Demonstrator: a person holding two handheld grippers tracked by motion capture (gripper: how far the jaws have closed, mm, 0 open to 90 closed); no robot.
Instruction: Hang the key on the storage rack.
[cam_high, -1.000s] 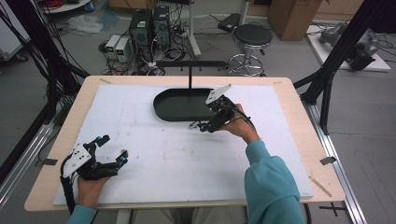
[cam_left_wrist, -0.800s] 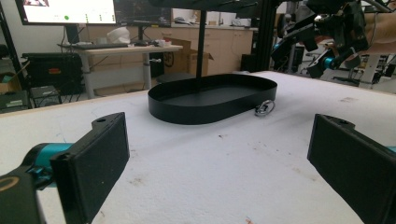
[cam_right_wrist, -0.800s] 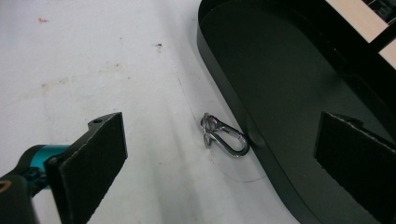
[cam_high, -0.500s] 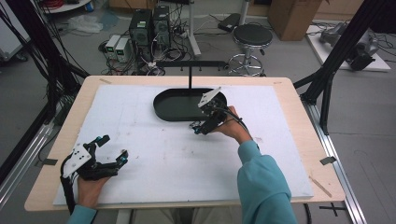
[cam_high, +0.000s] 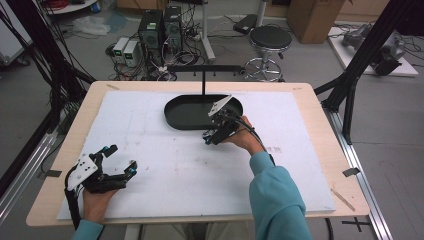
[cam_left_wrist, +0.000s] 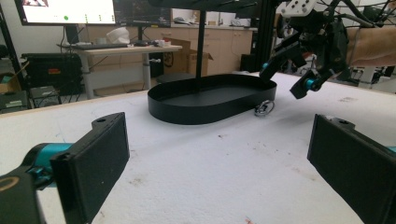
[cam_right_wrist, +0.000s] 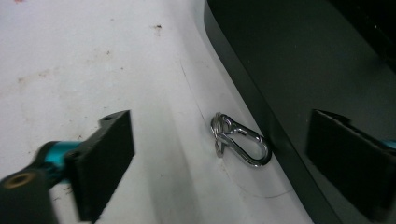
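A silver carabiner clip (cam_right_wrist: 241, 140) with a small ring lies on the white mat, right against the outer front wall of the black oval tray (cam_right_wrist: 261, 107). My right gripper (cam_right_wrist: 222, 135) hovers over it, open, one jaw on each side of the clip and the far jaw over the tray. In the high view this right gripper (cam_high: 207, 136) is at the tray's (cam_high: 172, 120) front rim. From the left gripper view the clip (cam_left_wrist: 264, 108) lies beside the tray (cam_left_wrist: 187, 109), under the right gripper (cam_left_wrist: 286, 79). My left gripper (cam_high: 122, 157) rests open and empty near the front left.
A black T-shaped stand (cam_high: 202, 80) rises from the tray's back. The white mat (cam_high: 175, 175) covers most of the wooden table (cam_high: 325, 150). A stool (cam_high: 270, 37), computers and cables are on the floor beyond the far edge.
My right gripper has shifted a little left along the tray's front rim and lowered toward the mat. The left gripper has stayed in place.
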